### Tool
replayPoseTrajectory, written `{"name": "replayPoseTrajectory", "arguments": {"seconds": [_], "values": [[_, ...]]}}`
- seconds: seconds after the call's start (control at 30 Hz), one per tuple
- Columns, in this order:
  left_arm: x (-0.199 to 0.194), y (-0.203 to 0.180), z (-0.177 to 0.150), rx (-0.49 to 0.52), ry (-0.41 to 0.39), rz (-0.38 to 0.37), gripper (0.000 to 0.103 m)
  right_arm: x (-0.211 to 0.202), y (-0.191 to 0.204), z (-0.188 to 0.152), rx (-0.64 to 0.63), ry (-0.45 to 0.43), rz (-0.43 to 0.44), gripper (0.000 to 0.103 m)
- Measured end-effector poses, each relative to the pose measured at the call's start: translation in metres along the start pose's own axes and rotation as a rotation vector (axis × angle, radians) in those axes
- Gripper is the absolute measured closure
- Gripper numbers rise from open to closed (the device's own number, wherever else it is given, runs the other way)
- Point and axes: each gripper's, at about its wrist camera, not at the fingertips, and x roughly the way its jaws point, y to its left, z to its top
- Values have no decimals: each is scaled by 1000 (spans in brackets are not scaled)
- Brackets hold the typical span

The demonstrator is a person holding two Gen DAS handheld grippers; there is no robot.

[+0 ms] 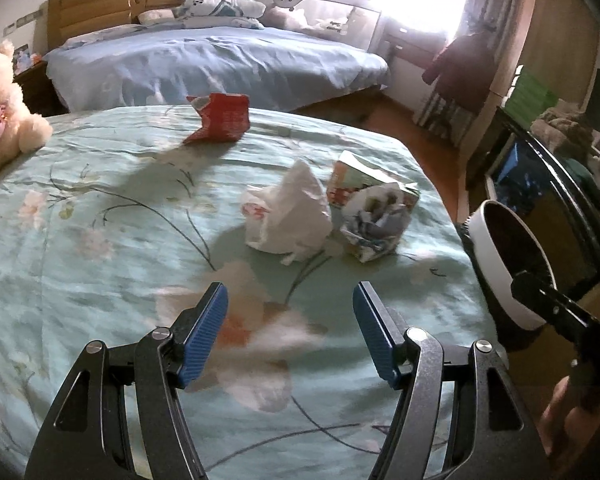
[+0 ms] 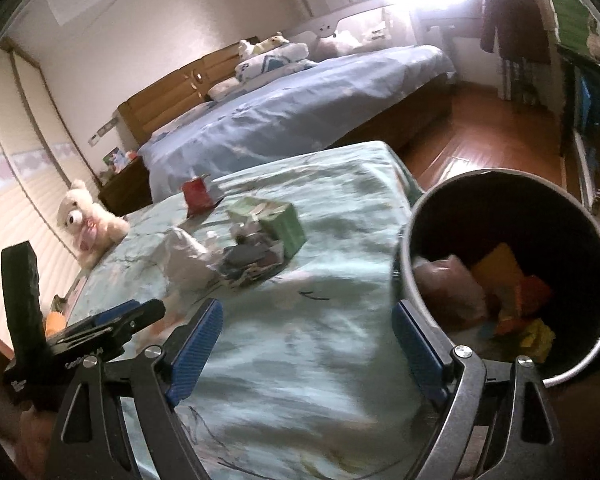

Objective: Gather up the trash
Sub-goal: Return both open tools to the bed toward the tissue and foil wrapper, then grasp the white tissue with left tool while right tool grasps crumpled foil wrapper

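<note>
A: Your left claw is hanging wide over the bed, its ribbed blue pads well apart and gripping nothing. The cover under it is wrinkled pale green cloth printed with pink blossoms and thin dark stems.

B: Where is the trash lying?

A: Three pieces are sitting on that cover ahead of you. A crumpled white plastic bag is slumping in soft folds, touching or just beside a crushed printed carton with torn, glossy paper bulging out of its open end. Further back, well apart from those two, a bent red carton is standing on its creased edges.

B: And the other hand?

A: Your right claw is also spread wide and carrying nothing, its blue pads hovering over the bed's edge. Just beside its right finger a round bin is gaping, with a pale rim and a dark inner wall. Inside it a pinkish bag and orange and yellow scraps are lying in a heap.

B: Anything else on the bed?

A: A fluffy cream teddy bear in a pink top is sitting at the far left edge. Beyond it a second bed is showing under a rumpled blue sheet, with a wooden headboard behind, and the floor is looking like polished brown wood
</note>
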Motion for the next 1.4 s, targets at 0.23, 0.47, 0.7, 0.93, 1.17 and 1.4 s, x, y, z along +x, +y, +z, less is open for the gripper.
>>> {"name": "replayPoseTrajectory", "arguments": {"seconds": [0.23, 0.47, 0.7, 0.93, 1.17, 1.4], "values": [[12, 14, 6, 9, 15, 10, 37, 18, 16, 0, -32, 26, 13, 15], [23, 21, 14, 25, 31, -10, 37, 36, 27, 0, -50, 37, 45, 17], [34, 24, 24, 48, 34, -26, 37, 59, 32, 5, -35, 59, 74, 36], [46, 21, 30, 85, 46, -63, 39, 78, 37, 12, -29, 75, 106, 38], [55, 11, 29, 139, 64, -92, 68, 99, 37, 15, -6, 113, 119, 57], [51, 10, 25, 149, 53, -92, 77, 105, 45, 14, -31, 119, 123, 93]]}}
